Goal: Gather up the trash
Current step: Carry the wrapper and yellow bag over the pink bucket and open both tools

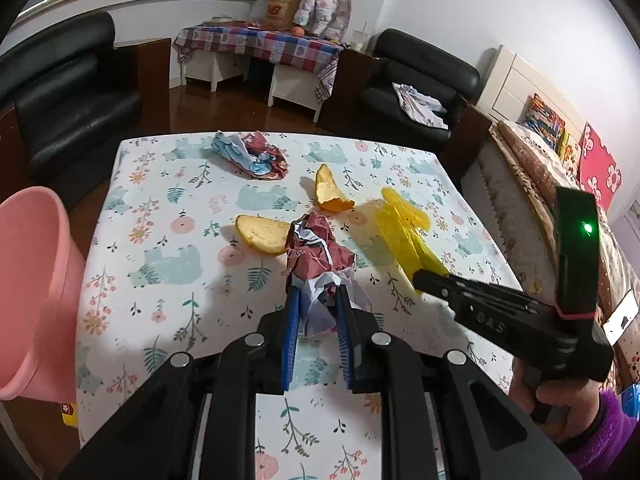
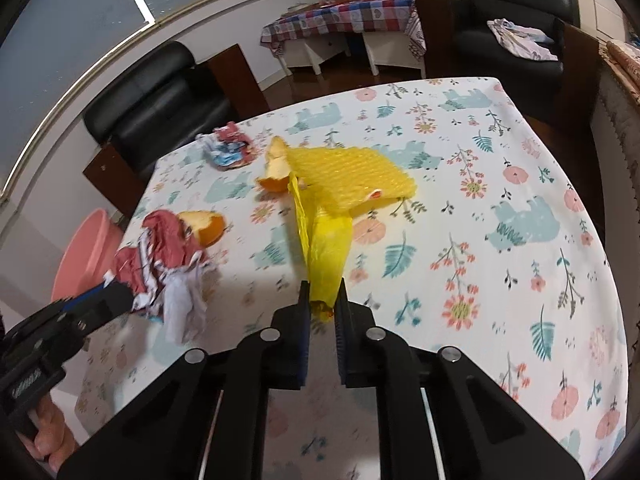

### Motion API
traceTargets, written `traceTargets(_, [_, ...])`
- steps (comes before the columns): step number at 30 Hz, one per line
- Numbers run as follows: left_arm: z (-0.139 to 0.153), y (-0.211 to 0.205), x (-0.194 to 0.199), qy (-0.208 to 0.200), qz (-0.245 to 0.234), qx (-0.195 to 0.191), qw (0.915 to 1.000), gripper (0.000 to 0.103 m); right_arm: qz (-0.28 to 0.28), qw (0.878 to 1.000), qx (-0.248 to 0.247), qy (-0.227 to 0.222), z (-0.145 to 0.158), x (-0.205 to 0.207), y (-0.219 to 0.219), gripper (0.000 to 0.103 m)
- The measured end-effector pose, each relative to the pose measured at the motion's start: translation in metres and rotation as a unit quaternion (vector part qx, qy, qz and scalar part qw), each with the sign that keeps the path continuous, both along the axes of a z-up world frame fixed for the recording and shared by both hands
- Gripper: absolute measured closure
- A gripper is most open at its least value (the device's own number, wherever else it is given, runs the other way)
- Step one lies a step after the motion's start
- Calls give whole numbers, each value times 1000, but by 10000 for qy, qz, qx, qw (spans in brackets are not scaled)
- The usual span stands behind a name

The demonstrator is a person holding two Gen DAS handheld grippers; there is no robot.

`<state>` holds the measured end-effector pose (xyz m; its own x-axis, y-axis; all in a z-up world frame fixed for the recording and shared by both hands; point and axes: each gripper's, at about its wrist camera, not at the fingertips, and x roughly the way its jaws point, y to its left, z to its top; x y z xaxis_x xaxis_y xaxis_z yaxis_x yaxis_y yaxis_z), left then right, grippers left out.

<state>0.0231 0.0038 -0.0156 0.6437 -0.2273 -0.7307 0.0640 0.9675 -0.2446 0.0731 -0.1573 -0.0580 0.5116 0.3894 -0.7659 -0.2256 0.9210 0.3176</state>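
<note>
My left gripper [image 1: 319,294] is shut on a crumpled red and white wrapper [image 1: 316,252], lifted a little above the floral tablecloth [image 1: 168,248]. The right wrist view shows the same wrapper [image 2: 160,264] hanging from the left gripper [image 2: 120,296]. My right gripper [image 2: 323,292] is shut on the near end of a yellow foam net [image 2: 344,168], which trails forward onto the cloth. Two orange peels [image 1: 260,234] [image 1: 330,190] lie mid-table. A second crumpled blue and red wrapper [image 1: 250,154] sits near the far edge. A pink bin [image 1: 36,280] stands off the table's left side.
Black armchairs [image 1: 68,92] [image 1: 420,80] stand beyond the table's far corners. A bed with patterned covers [image 1: 540,184] runs along the right. A checked side table [image 1: 260,44] is against the far wall. A hand in a purple sleeve [image 1: 600,420] holds the right gripper.
</note>
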Motion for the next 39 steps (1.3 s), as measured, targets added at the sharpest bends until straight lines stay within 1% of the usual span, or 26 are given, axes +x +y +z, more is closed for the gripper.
traceTargets(4, [3, 3, -10, -56, 79, -38, 9999, 86, 96, 9998, 146, 3, 6, -13, 3, 92])
traceTargets(11, [-2, 1, -23, -51, 164, -112, 9998, 86, 300, 9992, 139, -245, 19, -48, 8, 92])
traceTargets(15, [-2, -3, -31, -101, 202, -66, 9997, 86, 320, 9988, 169, -323, 23, -58, 6, 92])
traceTargets(17, [-1, -4, -36, -139, 248, 23, 9996, 86, 323, 9987, 236, -317, 22, -63, 4, 92])
traceTargets(19, [-1, -5, -40, -140, 307, 140, 9993, 86, 343, 9986, 278, -292, 21, -65, 3, 92])
traceTargets(25, [-1, -1, -46, -118, 426, 108, 9990, 86, 456, 9982, 297, -248, 19, -69, 6, 92])
traceTargets(31, [0, 4, -47, -124, 579, 240, 9980, 86, 549, 9978, 286, -238, 18, -70, 10, 92])
traceTargets(34, [3, 7, -50, -211, 645, 352, 9971, 86, 666, 9970, 297, -272, 21, -70, 17, 92])
traceTargets(39, [16, 22, -60, -474, 845, 530, 9939, 86, 944, 9941, 375, -371, 30, -71, 35, 92])
